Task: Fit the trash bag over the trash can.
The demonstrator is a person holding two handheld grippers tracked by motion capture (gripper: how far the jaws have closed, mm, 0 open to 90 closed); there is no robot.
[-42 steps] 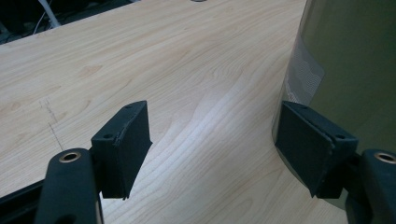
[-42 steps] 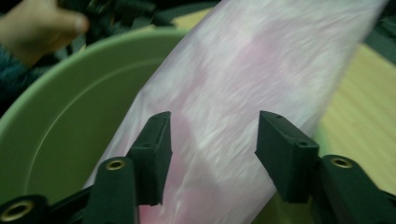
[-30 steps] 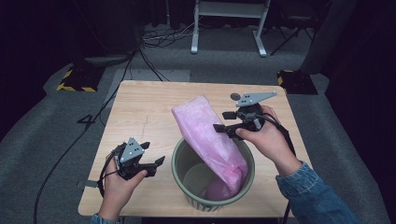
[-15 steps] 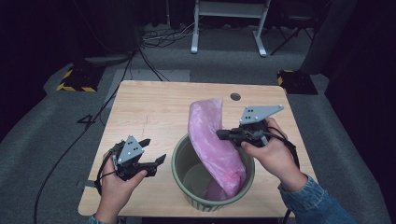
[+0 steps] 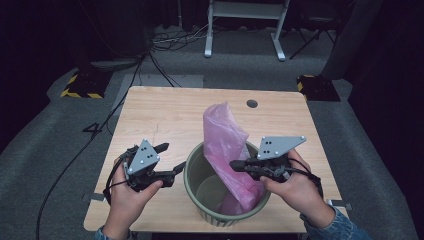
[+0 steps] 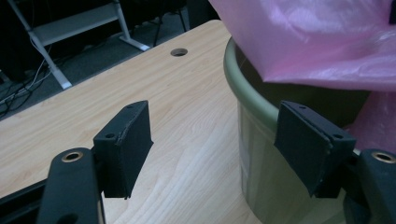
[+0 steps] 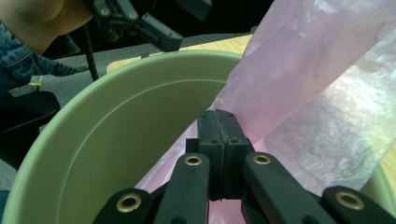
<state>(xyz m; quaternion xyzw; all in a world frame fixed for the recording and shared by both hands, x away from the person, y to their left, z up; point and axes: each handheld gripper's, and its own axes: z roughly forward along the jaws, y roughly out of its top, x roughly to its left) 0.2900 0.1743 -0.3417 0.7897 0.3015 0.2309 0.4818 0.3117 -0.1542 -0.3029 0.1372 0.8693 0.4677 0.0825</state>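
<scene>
Already pinched: the right gripper [image 5: 239, 165] had the pink bag [image 5: 227, 145] by its edge, over the green bin [image 5: 192, 187].

Its jaws had just closed flat together on a fold of the film, at the bin's right side, as the right gripper view showed. The bag's long axis ran steeply, its lower end down inside the bin and its upper end leaning up and away toward the far side of the table [image 5: 165, 110]. The left gripper [image 5: 170, 159] hovered just outside the bin's left rim, its jaws spread wide with nothing between them. By my judgement the bag's free side lay to the right of those open pads [image 6: 123, 147], across the rim, so the left hand was the one nearer to it.
</scene>
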